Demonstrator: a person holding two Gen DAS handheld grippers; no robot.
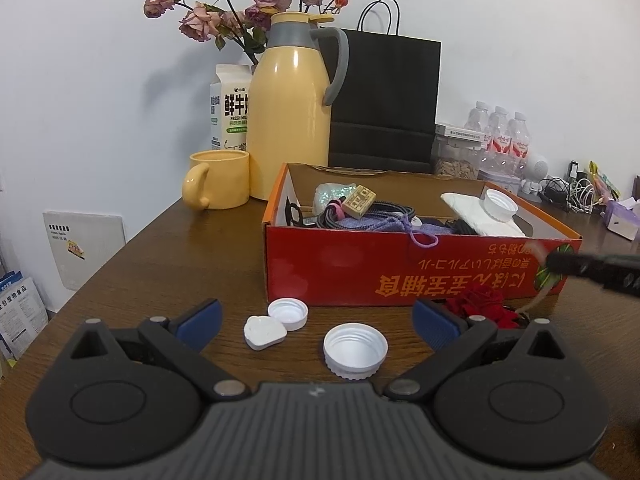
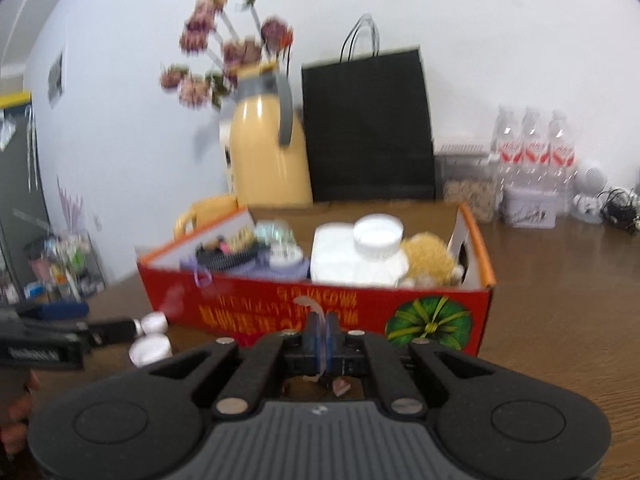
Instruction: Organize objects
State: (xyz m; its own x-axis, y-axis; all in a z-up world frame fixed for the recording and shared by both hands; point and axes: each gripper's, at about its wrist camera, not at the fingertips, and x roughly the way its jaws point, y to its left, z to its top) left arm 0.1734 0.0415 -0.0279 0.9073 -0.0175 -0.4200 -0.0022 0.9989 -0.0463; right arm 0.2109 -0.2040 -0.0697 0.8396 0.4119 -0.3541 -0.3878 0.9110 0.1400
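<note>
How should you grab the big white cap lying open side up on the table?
Grip the big white plastic cap across its ribbed side wall, coming from above: it lies flat with its opening up on the brown wooden table, and the open left hand-held gripper is already near it.

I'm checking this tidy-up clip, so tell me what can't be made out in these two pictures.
- Thin strip in the right tongs: right wrist view, motion blur; what it is stays unclear.
- Red flower: left wrist view, partly behind the left tongs' finger.
- Red box contents: jumbled, the near wall hides the lower ones.
</note>
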